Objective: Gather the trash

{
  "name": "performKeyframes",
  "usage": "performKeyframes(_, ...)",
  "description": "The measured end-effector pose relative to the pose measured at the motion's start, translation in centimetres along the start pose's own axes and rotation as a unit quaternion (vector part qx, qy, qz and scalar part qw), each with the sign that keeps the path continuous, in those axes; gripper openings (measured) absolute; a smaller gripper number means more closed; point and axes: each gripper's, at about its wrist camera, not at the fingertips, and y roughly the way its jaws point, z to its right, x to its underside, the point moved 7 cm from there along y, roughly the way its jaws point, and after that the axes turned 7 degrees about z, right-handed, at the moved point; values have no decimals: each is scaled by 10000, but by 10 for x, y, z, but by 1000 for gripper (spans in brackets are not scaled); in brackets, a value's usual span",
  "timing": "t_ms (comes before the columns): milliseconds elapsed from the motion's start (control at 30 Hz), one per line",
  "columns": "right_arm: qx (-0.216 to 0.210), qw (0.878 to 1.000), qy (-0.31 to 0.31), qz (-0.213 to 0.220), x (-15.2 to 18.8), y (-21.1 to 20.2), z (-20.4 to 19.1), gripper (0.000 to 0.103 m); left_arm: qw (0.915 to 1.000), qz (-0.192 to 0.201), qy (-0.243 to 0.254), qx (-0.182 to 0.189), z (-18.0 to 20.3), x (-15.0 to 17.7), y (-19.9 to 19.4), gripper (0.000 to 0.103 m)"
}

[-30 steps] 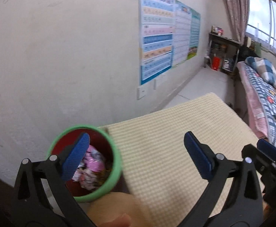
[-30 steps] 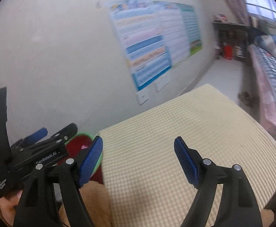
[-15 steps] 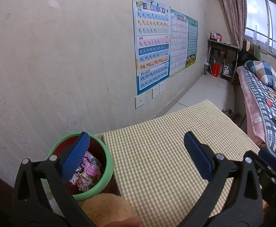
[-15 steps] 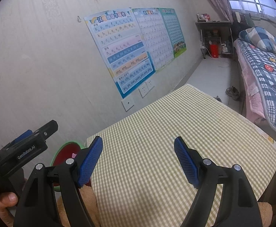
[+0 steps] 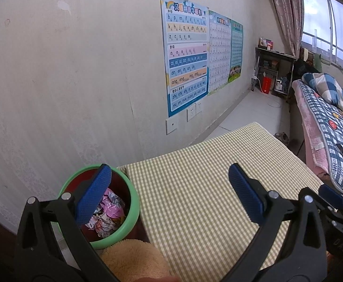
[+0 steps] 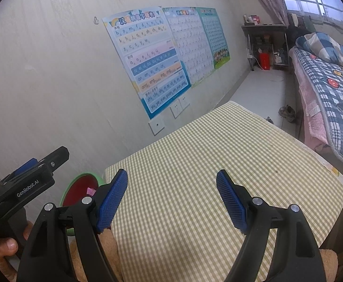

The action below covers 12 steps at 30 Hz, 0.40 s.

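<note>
Left tool [image 5: 169, 192] and right tool [image 6: 171, 199] angled down over checked desk [image 5: 206, 188], both agape, empty, green-rimmed bin [image 5: 129, 221] holding crumpled wrappers [image 5: 108, 213]

Two wrist cameras, side by side, angled down over a table.
Both face the checked tablecloth [image 5: 206, 199] and poster wall [image 6: 53, 82]; the left sits nearer the bin [image 5: 124, 225].

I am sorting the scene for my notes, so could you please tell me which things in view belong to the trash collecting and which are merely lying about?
Belongs to the job:
- green-rimmed bin
- wrappers inside it
- left gripper, open
- right gripper, open

Just lying about:
- wall posters
- bed
- shelf
- checked tablecloth
</note>
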Motion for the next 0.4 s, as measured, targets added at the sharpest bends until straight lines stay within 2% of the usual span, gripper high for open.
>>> performKeyframes(133, 23, 9999, 6, -110, 4, 4, 1, 76, 10000, 71, 2, -26, -2, 3, -1, 98)
performKeyframes(233, 211, 9995, -71, -222, 9, 12, 10, 87, 10000, -48, 47, -42, -1, 7, 3, 98)
performKeyframes(333, 504, 9984, 48, -265, 14, 24, 38, 91, 9997, -220, 35, 59, -1, 14, 9, 98)
performKeyframes(400, 859, 9952, 259, -380, 20, 40, 74, 92, 9996, -280, 22, 37, -5, 19, 11, 98)
